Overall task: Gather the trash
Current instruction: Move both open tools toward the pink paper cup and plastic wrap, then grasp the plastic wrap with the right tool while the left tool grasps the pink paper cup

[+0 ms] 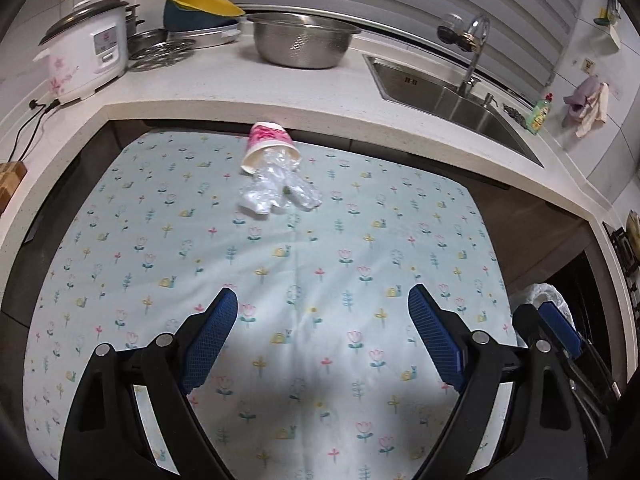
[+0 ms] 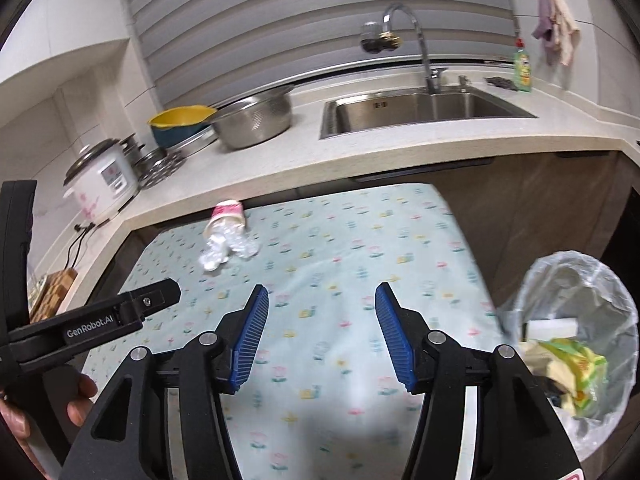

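A pink-and-white paper cup (image 1: 269, 143) (image 2: 228, 213) lies on its side at the far edge of the flowered tablecloth (image 1: 340, 240) (image 2: 360, 240). Crumpled clear plastic (image 1: 276, 190) (image 2: 228, 247) spills out of its mouth. My left gripper (image 1: 322, 306) hovers open over the near half of the cloth, well short of the cup, with nothing between its blue pads. My right gripper (image 2: 322, 300) is also open and empty, over the cloth's near right part. A bin lined with a clear bag (image 2: 576, 320) (image 1: 540, 296) stands right of the table and holds trash.
An L-shaped counter (image 1: 224, 96) wraps the table at the back and left, with a rice cooker (image 1: 86, 50), a steel colander (image 1: 304, 40), a yellow bowl (image 1: 202, 8), a sink (image 2: 432, 108) and a tap (image 2: 416, 40). The left tool's body (image 2: 100, 320) and a hand (image 2: 80, 400) sit at the right view's left edge.
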Demonstrator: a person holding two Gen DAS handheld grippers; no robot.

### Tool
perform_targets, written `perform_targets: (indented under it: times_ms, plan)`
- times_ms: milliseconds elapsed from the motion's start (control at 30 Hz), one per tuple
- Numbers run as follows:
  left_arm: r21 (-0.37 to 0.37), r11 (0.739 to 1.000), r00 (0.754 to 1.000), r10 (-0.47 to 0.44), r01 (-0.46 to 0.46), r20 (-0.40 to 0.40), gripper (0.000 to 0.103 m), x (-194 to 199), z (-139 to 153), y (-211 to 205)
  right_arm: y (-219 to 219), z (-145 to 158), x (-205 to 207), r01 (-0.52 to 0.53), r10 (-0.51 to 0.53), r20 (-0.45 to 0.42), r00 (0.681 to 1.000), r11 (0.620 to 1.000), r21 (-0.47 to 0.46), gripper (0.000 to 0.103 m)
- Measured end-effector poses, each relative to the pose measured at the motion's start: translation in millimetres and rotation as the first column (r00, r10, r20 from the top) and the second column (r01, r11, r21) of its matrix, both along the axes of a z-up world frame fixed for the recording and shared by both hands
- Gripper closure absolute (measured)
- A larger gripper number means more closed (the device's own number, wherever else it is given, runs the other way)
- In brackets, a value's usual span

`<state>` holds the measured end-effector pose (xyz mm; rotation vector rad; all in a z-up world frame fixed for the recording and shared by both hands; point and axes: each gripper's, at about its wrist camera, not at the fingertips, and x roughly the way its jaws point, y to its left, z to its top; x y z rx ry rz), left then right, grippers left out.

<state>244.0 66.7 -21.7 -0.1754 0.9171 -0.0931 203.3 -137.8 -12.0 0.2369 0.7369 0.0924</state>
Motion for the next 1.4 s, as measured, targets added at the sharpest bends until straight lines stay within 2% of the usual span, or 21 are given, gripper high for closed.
perform_targets:
  times_ms: [133, 267, 500, 767, 1133, 1167, 1233, 1267, 1300, 1400]
  plan:
    - [-0.004, 0.999, 0.999, 0.052, -0.052, -0.006, 0.018, 10.6, -2.9, 34.1, 35.6, -9.6, 21.1, -0.052, 0.052, -0.024, 0.998, 0.999, 0.002, 0.048]
    - [0.002, 0.995, 0.995, 0.099, -0.099, -0.015, 0.017, 24.8, -9.4, 66.1, 66.0, -17.6, 44.7, -0.088, 0.088, -0.033, 0.996, 0.996, -0.006, 0.041]
    - [0.015, 0.988, 0.988, 0.151, -0.151, -0.024, 0.014, 54.7, -22.8, 105.8, 106.5, -38.2, 102.1, -0.122, 0.124, -0.069, 0.990, 0.992, 0.039, 0.035]
    - [0.015, 0.985, 0.984, 0.173, -0.173, -0.031, 0.014, 96.8, -39.6, 128.2, 141.5, -71.8, 161.9, -0.153, 0.156, -0.117, 0.981, 0.988, 0.037, 0.035]
    - [0.035, 0.985, 0.985, 0.168, -0.167, -0.041, 0.014, 140.3, -64.0, 135.3, 162.7, -102.4, 209.5, -0.170, 0.167, -0.143, 0.976, 0.985, -0.011, 0.035]
    - [0.036, 0.985, 0.985, 0.168, -0.166, -0.042, 0.014, 142.7, -65.4, 134.8, 162.8, -104.3, 211.7, -0.172, 0.168, -0.148, 0.975, 0.985, -0.013, 0.037]
    - [0.037, 0.985, 0.985, 0.167, -0.166, -0.045, 0.014, 146.8, -68.2, 133.9, 163.5, -109.4, 215.1, -0.187, 0.184, -0.163, 0.969, 0.982, -0.007, 0.053]
    - [0.035, 0.986, 0.985, 0.166, -0.164, -0.048, 0.014, 148.5, -69.6, 132.9, 163.3, -111.8, 215.8, -0.196, 0.193, -0.173, 0.966, 0.981, 0.000, 0.069]
    - [0.034, 0.986, 0.985, 0.165, -0.163, -0.050, 0.014, 149.6, -70.7, 131.5, 161.9, -112.2, 214.4, -0.198, 0.196, -0.171, 0.966, 0.980, 0.007, 0.076]
    - [0.034, 0.987, 0.986, 0.158, -0.156, -0.052, 0.014, 152.1, -72.1, 124.9, 155.1, -107.7, 207.0, -0.189, 0.187, -0.152, 0.971, 0.982, -0.003, 0.082]
